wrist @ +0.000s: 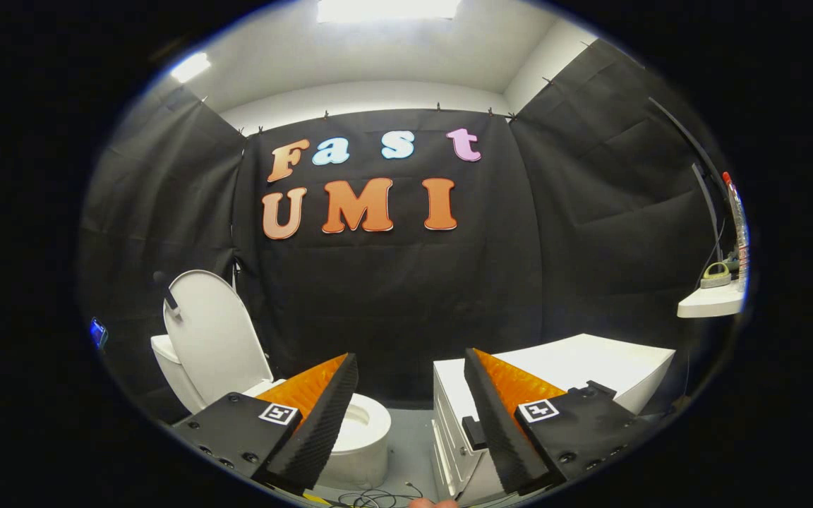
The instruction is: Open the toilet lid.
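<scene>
White toilet (360, 430) ahead-left of fingers, by black cloth wall; lid (212, 335) raised upright, leaning back on tank, bowl open.

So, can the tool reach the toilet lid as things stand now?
Probably yes, but with little left to do: the toilet lid already stands upright against the tank. The tool is open, holding nothing, with the lid beyond its fingers, off to one side. Nothing visible stands between them.

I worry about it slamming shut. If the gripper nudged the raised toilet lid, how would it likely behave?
The toilet lid looks like thin, rigid plastic, so probably light and stiff. It stands upright, leaning back towards the cistern, so it should stay unless pushed forward; then it would likely swing down. The gripper is open, well clear.
</scene>
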